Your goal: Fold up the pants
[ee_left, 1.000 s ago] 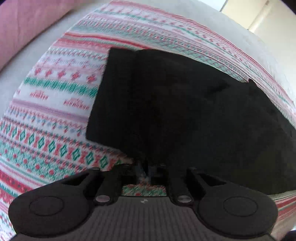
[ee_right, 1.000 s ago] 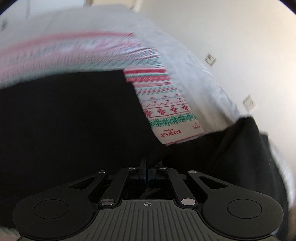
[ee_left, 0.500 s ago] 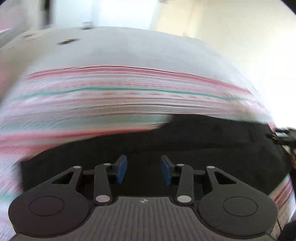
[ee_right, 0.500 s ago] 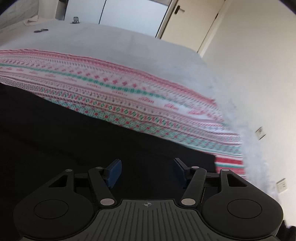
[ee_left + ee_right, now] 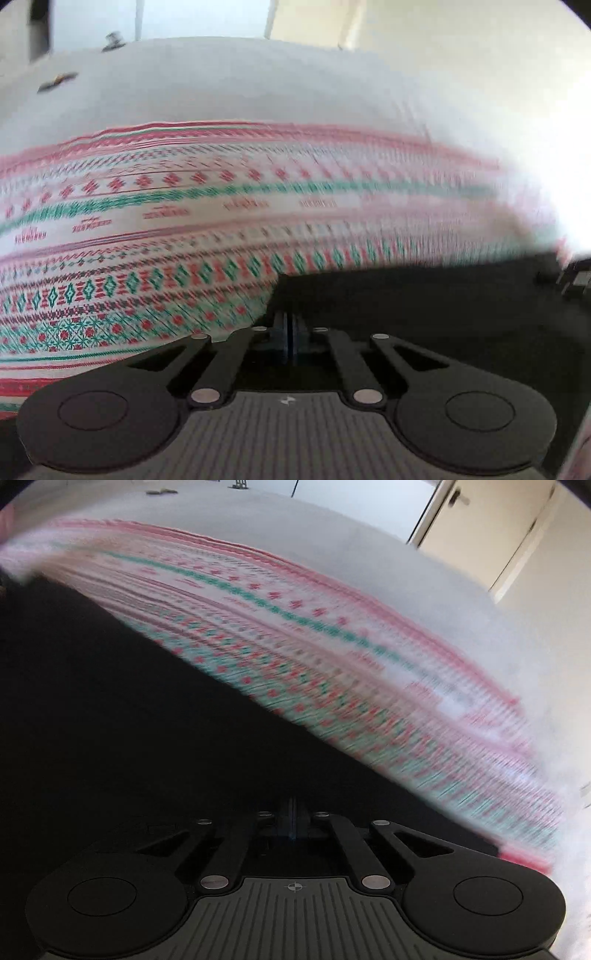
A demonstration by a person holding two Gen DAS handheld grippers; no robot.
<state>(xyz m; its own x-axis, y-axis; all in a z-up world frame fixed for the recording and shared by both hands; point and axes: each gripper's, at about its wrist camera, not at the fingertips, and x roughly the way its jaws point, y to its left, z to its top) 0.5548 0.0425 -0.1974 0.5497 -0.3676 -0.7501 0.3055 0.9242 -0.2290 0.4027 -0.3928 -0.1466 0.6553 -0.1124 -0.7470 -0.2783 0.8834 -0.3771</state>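
The black pants [image 5: 424, 302] lie on a patterned red, green and white blanket [image 5: 184, 221]. In the left wrist view their left corner sits just ahead of my left gripper [image 5: 290, 325], whose blue pads are pressed together; I see no cloth between them. In the right wrist view the pants [image 5: 110, 701] fill the left and lower part, and my right gripper [image 5: 293, 812] hovers over them, shut, with no cloth visibly pinched. Both views are smeared by motion.
The blanket [image 5: 332, 646] covers a pale grey bed [image 5: 258, 81] that stretches away behind it. A small dark object [image 5: 55, 81] lies on the bed's far left. A cream door [image 5: 480, 524] and a wall stand beyond the bed.
Both grippers held black cloth a second ago, opened and let it go half a second ago, and are now shut again. Both views have swung sideways across the blanket.
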